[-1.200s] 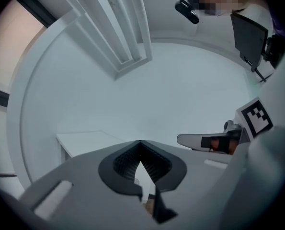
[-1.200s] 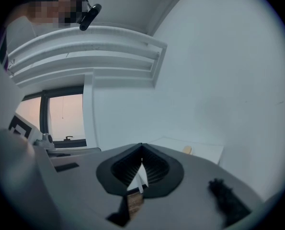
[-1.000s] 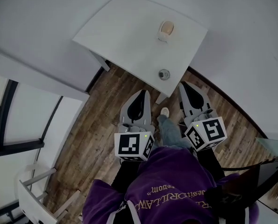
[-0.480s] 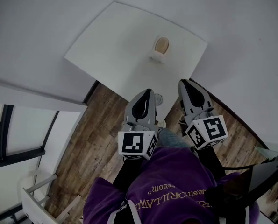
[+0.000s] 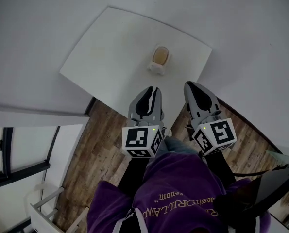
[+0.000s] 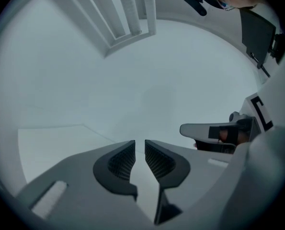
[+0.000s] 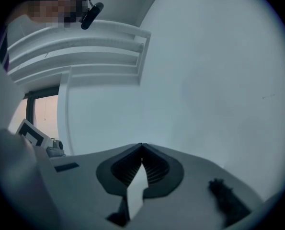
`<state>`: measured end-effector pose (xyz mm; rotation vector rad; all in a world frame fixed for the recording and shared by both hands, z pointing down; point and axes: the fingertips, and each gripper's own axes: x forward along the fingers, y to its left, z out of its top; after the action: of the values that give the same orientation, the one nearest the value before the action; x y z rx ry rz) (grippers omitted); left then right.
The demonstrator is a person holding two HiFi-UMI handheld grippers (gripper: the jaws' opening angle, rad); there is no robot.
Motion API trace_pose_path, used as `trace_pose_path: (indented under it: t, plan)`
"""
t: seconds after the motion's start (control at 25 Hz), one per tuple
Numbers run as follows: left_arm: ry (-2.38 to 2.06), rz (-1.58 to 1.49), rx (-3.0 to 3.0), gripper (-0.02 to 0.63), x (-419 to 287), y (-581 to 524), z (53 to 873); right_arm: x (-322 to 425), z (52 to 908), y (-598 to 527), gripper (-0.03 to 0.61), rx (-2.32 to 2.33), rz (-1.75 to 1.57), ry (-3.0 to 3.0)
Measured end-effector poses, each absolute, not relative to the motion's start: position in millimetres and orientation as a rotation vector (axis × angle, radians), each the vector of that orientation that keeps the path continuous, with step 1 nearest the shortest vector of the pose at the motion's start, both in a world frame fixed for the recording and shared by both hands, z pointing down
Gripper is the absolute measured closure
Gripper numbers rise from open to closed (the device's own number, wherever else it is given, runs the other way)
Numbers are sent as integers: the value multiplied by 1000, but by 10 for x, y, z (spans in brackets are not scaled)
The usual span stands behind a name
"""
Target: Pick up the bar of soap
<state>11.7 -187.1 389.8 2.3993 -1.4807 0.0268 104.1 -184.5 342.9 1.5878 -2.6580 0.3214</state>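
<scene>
Approach phase of the pick-up. Bar of soap [image 5: 160, 55] rests in a small white holder [image 5: 156, 70] on the white worktop [image 5: 110, 47], ahead of both tools and untouched. Left hand-held gripper [image 5: 151, 89] has its jaws a narrow slit apart, having just been opening, with nothing between them. Right hand-held gripper [image 5: 189, 85] is closed tip to tip and empty. Both point forward over the worktop's near edge. Judged next move: reach further forward, spread one pair of jaws wider than the bar, and bring them around it. Compared with a second ago, worktop and soap lie much nearer the jaw tips.
</scene>
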Motion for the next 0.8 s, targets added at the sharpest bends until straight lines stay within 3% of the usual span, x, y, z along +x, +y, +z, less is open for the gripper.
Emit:
trace_pose_path:
  t: [0.4,0.56,0.8]
  plan:
    - [-1287,201,2439,518,315,-2524,4289,1041,3494,-2276,571,1722,373,-2556]
    - [-1178,340,2425,454,428,-2806,4588,1070,3496,-2433,571,1795,368,-2497]
    - [-1150,499,2423,426,535,-3282,4936,1235,3656,-2544,571,1898,412,-2383]
